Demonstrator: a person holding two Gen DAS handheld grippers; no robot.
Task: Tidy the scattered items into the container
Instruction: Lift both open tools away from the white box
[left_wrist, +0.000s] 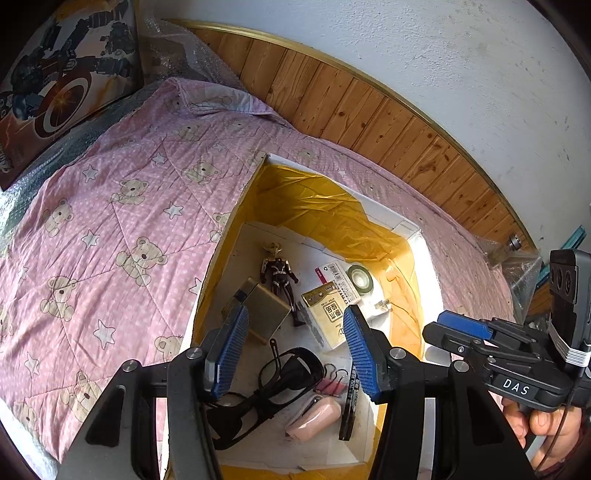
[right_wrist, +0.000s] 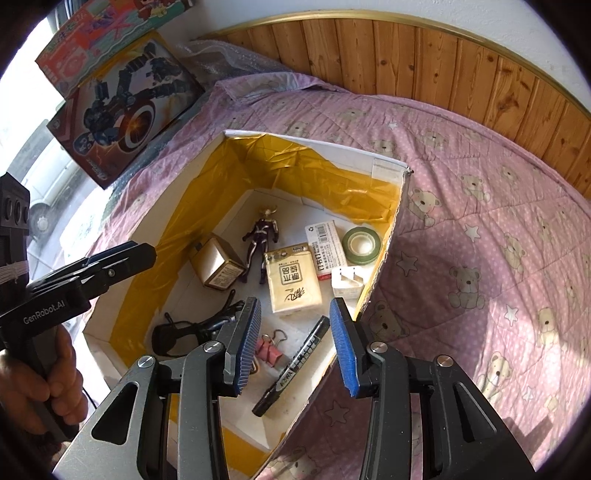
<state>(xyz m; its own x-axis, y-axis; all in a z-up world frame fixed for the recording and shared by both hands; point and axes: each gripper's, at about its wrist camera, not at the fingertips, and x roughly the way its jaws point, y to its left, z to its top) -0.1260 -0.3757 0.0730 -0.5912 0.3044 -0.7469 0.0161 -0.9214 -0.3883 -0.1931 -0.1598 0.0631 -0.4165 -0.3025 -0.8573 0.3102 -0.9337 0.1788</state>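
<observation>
Looking along the left claw (left_wrist: 293, 349), its blue pads stand wide apart with nothing between them, hanging over the open box (left_wrist: 419, 251) that sits on the pink bear-print quilt (left_wrist: 110, 206) of the bed. Inside the box lie a dark toy figure (left_wrist: 279, 275), a gold-coloured small carton (left_wrist: 264, 308), a tissue pack (left_wrist: 327, 314), a roll of green tape (left_wrist: 358, 277), black glasses (left_wrist: 273, 384), a pink case (left_wrist: 314, 417), pink binder clips (left_wrist: 330, 384) and a black marker (left_wrist: 349, 406). The right claw (left_wrist: 443, 323) shows at the right edge, gripped by a hand (left_wrist: 543, 424); from here I cannot tell its gap. From the right wrist view, the right claw (right_wrist: 295, 343) is likewise spread wide and empty above the box's near corner, the marker (right_wrist: 295, 363) lying below between the pads and a binder clip (right_wrist: 271, 349) just beside it. A white plug (right_wrist: 347, 282) rests near the tape (right_wrist: 361, 240). The left claw (right_wrist: 122, 258) reaches in from the left, held by a hand (right_wrist: 44, 384).
</observation>
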